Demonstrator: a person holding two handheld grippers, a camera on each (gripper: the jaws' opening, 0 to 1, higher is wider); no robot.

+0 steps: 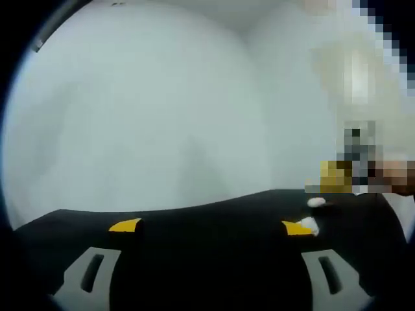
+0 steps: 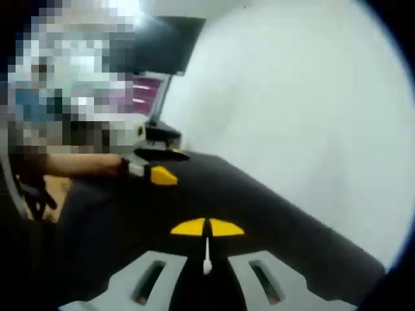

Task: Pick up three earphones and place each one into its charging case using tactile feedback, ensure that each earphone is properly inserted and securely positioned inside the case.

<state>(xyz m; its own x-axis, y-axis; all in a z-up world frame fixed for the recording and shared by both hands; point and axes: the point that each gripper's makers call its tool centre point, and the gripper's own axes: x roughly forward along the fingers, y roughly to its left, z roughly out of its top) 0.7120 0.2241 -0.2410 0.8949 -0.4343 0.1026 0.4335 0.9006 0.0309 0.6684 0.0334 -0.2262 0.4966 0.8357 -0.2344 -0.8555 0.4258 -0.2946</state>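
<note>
In the left gripper view my left gripper [image 1: 211, 226] is open, its yellow-tipped fingers wide apart low over the black table [image 1: 214, 214]. A small white earphone [image 1: 311, 225] lies right beside the right fingertip; whether they touch I cannot tell. Another small white piece [image 1: 316, 202] rests a little farther off on the table. In the right gripper view my right gripper [image 2: 207, 228] is shut, its yellow tips meeting on a white earphone [image 2: 207, 256] whose thin stem points back toward the camera. The left gripper [image 2: 159, 172] shows at the left of that view, over the table.
A white wall [image 1: 162, 103] stands behind the table. A dark monitor [image 2: 165, 42] on a stand sits at the table's far corner in the right gripper view. A person's forearm [image 2: 71, 165] reaches in from the left. A blurred yellowish object [image 1: 335, 176] sits at the table's far right.
</note>
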